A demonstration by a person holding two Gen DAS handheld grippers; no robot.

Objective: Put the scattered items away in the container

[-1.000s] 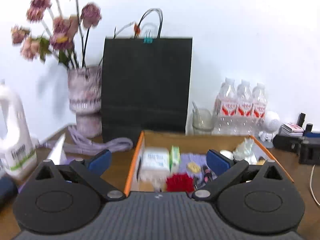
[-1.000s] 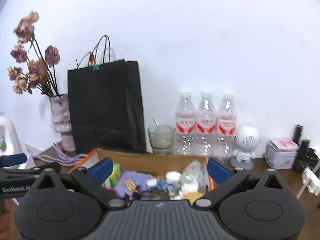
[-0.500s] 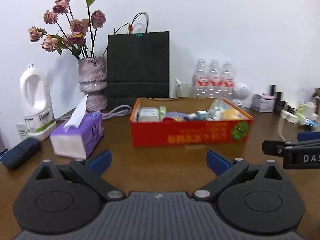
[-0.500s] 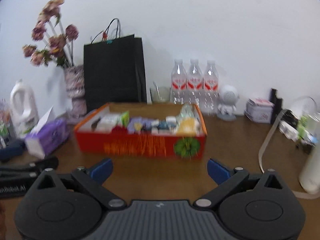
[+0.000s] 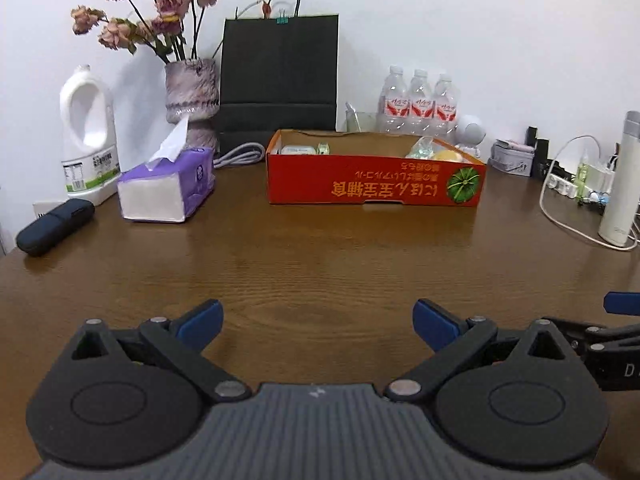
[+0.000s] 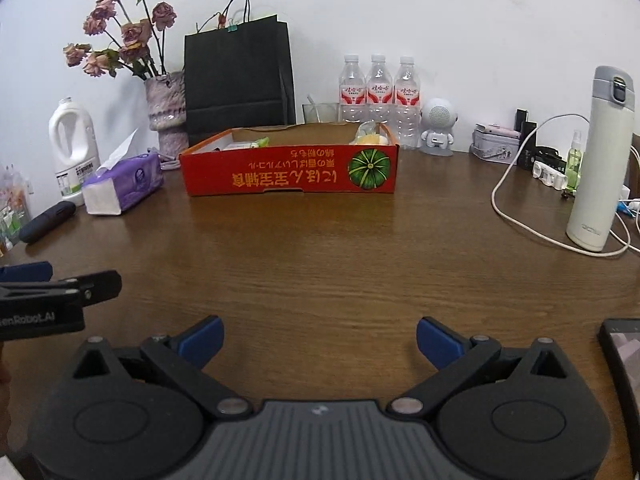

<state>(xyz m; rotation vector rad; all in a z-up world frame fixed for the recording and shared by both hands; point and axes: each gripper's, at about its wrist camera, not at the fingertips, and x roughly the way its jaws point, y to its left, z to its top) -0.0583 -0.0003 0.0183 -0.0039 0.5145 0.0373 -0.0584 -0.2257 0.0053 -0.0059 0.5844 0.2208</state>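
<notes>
A shallow red cardboard box sits on the brown table, far ahead of both grippers, with several small items inside; only a white packet and a yellowish item peek over its rim. My left gripper hangs low over the near table, open with nothing between its blue fingertips. My right gripper is likewise open and empty. Each gripper shows at the edge of the other's view.
A purple tissue pack, white jug, dark case, flower vase and black paper bag stand left and behind. Water bottles, a white flask, cables and a phone are on the right.
Both grippers have pulled back from above the box toward the near side of the table and dropped lower. Both stay open and empty.
</notes>
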